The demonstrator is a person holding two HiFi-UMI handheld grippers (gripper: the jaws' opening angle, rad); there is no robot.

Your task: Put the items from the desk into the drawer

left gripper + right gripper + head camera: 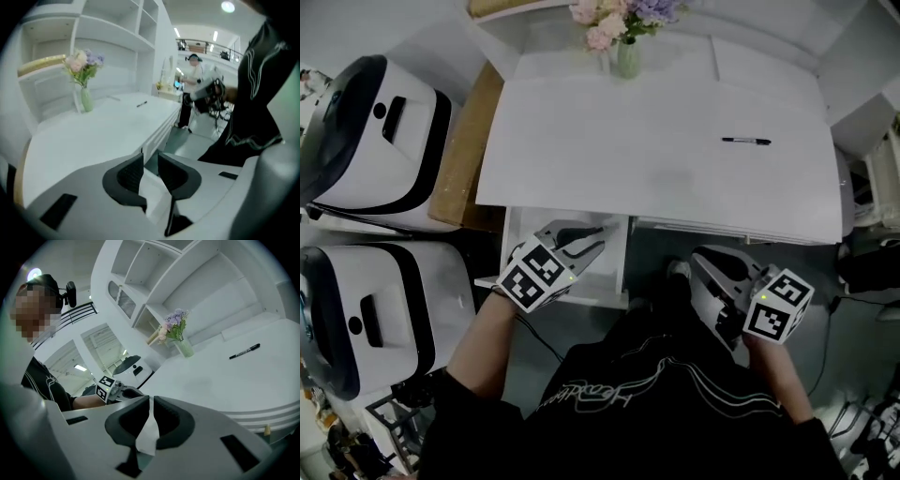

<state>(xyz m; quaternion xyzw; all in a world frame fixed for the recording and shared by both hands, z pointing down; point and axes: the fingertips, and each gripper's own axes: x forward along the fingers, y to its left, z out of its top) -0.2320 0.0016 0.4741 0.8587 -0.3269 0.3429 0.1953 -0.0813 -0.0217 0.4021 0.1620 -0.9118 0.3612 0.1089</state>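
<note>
a black pen lies near the right edge of the desk, not yet stowed. the left gripper, jaws slightly apart and empty, hovers over the open drawer at the desk's front left. the right gripper, jaws together and empty, hangs below the front edge.

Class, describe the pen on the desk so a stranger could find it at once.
Find the white desk. On its top, right of the vase of flowers at the back, lies a black pen. It is thin, dark and flat; the vase stands upright.
</note>
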